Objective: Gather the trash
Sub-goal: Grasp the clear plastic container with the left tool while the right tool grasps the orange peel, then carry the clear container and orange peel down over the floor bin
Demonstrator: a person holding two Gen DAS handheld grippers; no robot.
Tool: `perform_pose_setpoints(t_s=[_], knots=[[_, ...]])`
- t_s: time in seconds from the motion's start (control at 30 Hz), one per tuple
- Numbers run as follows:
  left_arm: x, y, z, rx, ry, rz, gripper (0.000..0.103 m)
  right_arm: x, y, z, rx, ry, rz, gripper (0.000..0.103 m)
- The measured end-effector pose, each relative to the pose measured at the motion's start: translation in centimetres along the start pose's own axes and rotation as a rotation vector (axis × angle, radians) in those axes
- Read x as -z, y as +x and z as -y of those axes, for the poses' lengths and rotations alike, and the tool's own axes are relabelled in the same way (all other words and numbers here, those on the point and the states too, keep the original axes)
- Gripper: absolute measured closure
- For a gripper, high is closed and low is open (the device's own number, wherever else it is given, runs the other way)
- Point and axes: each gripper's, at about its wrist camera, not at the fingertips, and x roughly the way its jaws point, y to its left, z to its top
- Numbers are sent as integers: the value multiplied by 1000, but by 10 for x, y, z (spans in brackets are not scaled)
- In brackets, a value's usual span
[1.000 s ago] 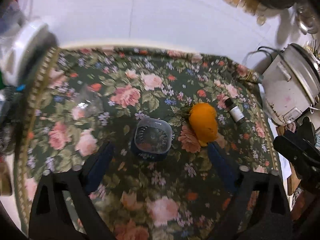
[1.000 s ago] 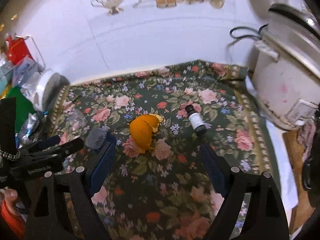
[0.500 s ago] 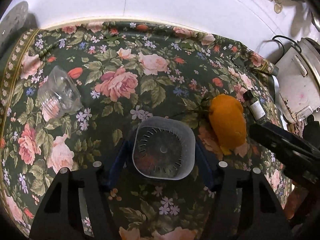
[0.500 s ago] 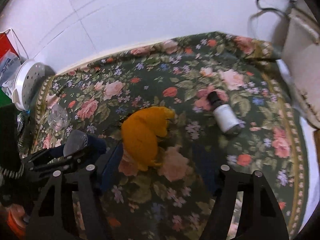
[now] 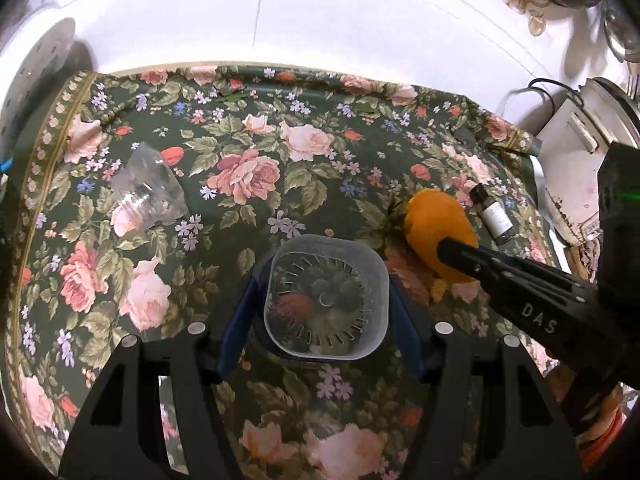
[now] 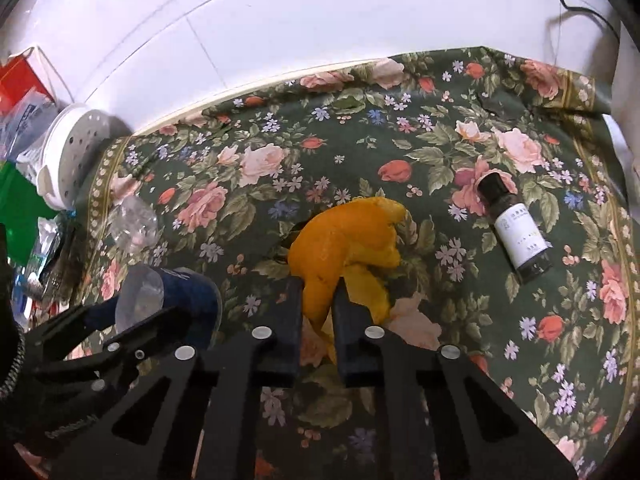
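Note:
My left gripper (image 5: 324, 312) is shut on a small clear plastic cup (image 5: 326, 298) with a blue base, standing on the floral tablecloth (image 5: 240, 128). My right gripper (image 6: 318, 292) is shut on an orange peel (image 6: 348, 232) lying on the cloth. The peel also shows in the left wrist view (image 5: 436, 220), right of the cup, with the right gripper reaching onto it. A small dark bottle with a white label (image 6: 516, 228) lies on its side to the right. A crumpled clear plastic piece (image 5: 146, 192) lies at the left.
A white rice cooker (image 5: 580, 152) stands at the right edge of the table. A white perforated lid (image 6: 76, 152) and bags sit at the left. A white tiled wall (image 6: 280, 20) runs behind the table.
Both grippers moved forward and closed: the left one around the clear cup, the right one onto the orange peel.

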Motion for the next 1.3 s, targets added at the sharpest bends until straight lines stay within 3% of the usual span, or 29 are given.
perform_pose_setpoints(t_s=[0.4, 0.63, 0.87, 1.07, 1.3], knots=[[32, -71, 57, -46, 30, 101, 40, 37, -102, 21, -26, -33, 98, 94], [86, -135, 105, -95, -8, 195, 40, 76, -176, 35, -60, -109, 152, 94], [137, -188, 141, -124, -33, 233, 40, 118, -226, 34, -94, -176, 167, 94], [172, -222, 155, -134, -2, 251, 41, 151, -258, 28, -104, -166, 197, 94], [217, -251, 147, -84, 41, 263, 41, 195, -283, 9, -57, -115, 231, 94]])
